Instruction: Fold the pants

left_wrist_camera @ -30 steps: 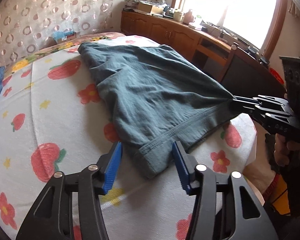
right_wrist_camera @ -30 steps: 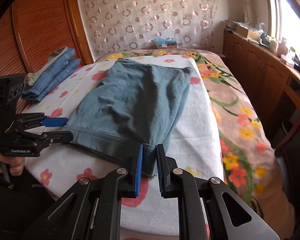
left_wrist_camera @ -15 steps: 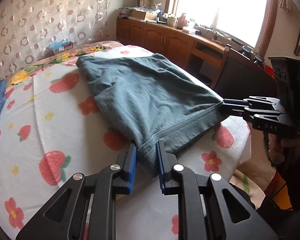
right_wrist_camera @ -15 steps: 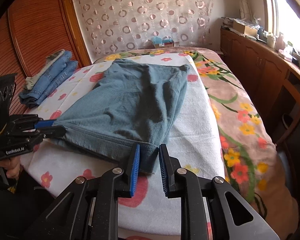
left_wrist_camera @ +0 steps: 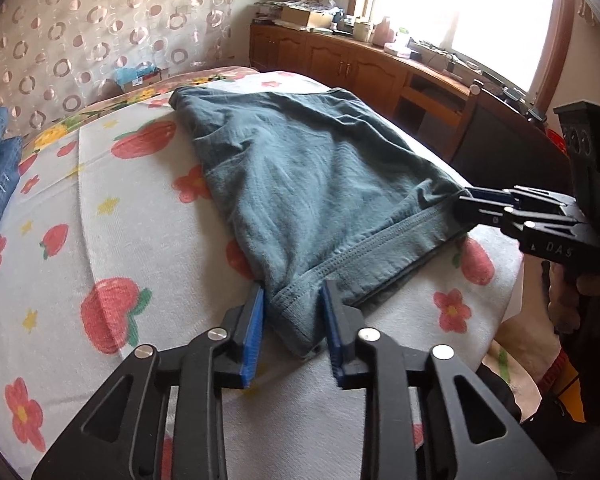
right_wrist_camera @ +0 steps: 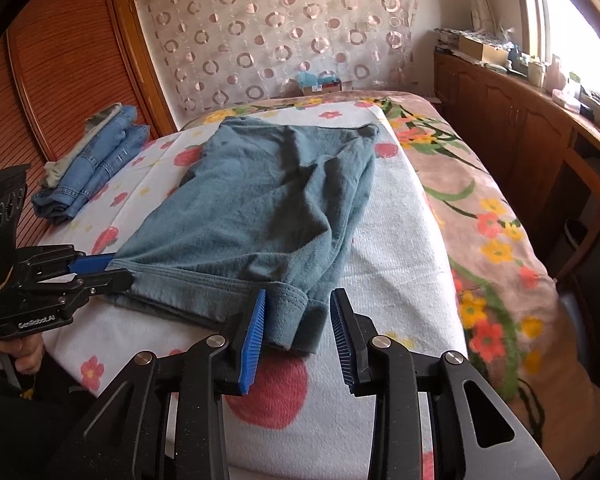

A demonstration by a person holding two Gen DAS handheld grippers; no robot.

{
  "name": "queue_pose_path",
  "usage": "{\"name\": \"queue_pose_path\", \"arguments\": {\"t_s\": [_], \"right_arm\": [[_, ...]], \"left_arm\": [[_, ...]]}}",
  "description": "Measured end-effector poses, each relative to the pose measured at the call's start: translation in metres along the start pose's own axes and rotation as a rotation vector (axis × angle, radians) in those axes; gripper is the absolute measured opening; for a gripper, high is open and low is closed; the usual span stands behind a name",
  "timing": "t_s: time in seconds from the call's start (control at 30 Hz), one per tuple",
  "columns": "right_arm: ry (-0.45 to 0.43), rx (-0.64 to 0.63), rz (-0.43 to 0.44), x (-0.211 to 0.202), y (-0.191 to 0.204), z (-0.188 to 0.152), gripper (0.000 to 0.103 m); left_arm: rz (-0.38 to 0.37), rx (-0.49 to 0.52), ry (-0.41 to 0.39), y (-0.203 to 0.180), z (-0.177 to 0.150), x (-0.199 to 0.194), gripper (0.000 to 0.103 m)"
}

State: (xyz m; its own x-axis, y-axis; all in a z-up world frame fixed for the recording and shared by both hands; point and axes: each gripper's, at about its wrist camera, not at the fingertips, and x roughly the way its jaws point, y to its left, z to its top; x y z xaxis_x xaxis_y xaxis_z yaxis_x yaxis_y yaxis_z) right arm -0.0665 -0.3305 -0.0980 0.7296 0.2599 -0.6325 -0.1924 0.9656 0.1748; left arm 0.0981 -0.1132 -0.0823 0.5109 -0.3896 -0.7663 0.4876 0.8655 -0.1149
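- Pants (left_wrist_camera: 312, 184), teal-grey, lie flat on the strawberry-print sheet (left_wrist_camera: 112, 240) of the bed, waistband end nearest the cameras, far end toward the circle-patterned curtain (right_wrist_camera: 284, 28).
- Left gripper (left_wrist_camera: 294, 320): blue pads apart, one waistband corner lying loose between them; left pad touches the cloth edge, right pad just beside it, no clamping.
- Right gripper (right_wrist_camera: 298, 326): pads apart, the other waistband corner between them; left pad against the cloth, right pad clear of it.
- Left wrist view: right gripper enters from the right, tips at the band corner.
- Waistband runs straight between the two corners, slightly off the sheet at mid-span, shadow beneath.
- Folded jeans (right_wrist_camera: 92, 164) sit at the bed's left side, well apart from the pants.
- Wooden cabinets (right_wrist_camera: 516, 120) along the window wall.
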Motion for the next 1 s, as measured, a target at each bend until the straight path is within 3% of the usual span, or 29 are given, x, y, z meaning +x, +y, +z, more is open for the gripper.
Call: {"name": "queue_pose_path", "arguments": {"t_s": [0.23,0.57,0.8,1.0], "right_arm": [[0.012,-0.006,-0.037,0.006,0.005,-0.004,0.034],[0.011,0.021,-0.005,0.004,-0.002,-0.006,0.033],[0.005,0.058,0.066,0.003,-0.009,-0.008,0.018],[-0.013,0.073,0.101,0.003,-0.011,-0.012,0.016]], "left_arm": [[0.012,-0.029,-0.008,0.006,-0.002,0.002,0.048],[0.005,-0.033,-0.023,0.006,-0.002,0.003,0.049],[0.010,-0.026,-0.033,0.003,-0.001,0.005,0.053],[0.009,-0.020,-0.042,0.002,-0.001,0.005,0.051]]}}
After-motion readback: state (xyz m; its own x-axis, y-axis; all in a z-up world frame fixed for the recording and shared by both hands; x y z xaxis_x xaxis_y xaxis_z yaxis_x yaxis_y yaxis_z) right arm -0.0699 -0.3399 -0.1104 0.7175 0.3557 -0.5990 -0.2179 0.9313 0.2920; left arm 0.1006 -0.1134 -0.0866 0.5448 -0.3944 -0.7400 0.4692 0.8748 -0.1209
